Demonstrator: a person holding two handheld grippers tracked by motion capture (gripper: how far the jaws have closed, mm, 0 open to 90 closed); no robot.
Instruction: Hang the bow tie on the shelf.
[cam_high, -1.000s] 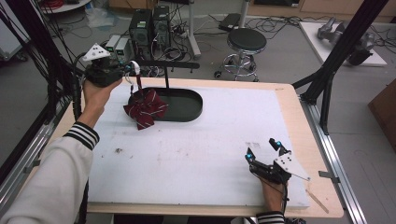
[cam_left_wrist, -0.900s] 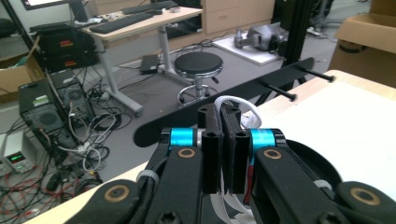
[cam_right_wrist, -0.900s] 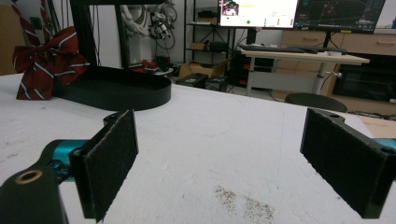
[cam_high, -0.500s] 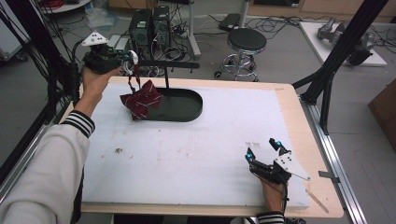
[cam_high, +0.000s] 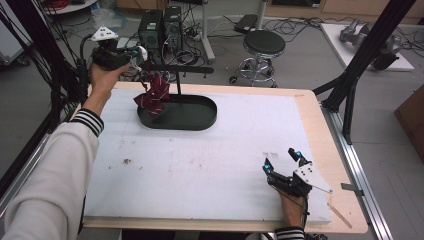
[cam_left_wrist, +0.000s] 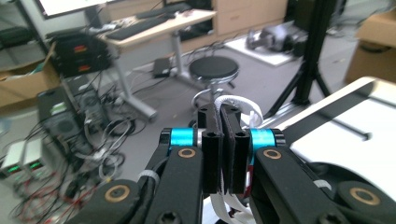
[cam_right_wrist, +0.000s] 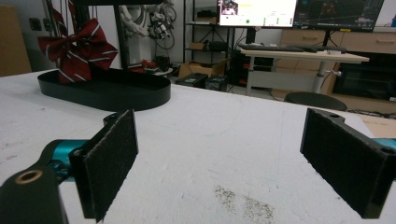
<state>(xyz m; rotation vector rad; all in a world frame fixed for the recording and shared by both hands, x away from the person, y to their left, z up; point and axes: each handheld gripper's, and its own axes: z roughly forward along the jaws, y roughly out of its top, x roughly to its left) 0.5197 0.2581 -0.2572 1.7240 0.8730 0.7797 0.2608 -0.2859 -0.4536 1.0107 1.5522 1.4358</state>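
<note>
1. The white surface (cam_high: 210, 165) is carrying a black oval tray (cam_high: 195, 117) at its far left.
2. A red striped bow (cam_high: 154, 96) is hanging over the tray, its white strap (cam_left_wrist: 233, 103) pinched in the closed left tool (cam_left_wrist: 223, 140); the strap's lower end is hidden.
3. The right tool (cam_high: 282, 167) is resting near the front edge, jaws wide apart, gripping nothing.

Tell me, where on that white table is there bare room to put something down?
The white mat lies bare between the black oval tray and the right gripper, and along its right side. It is crowded at the far left corner, where the left gripper holds the red striped bow over the tray.
</note>
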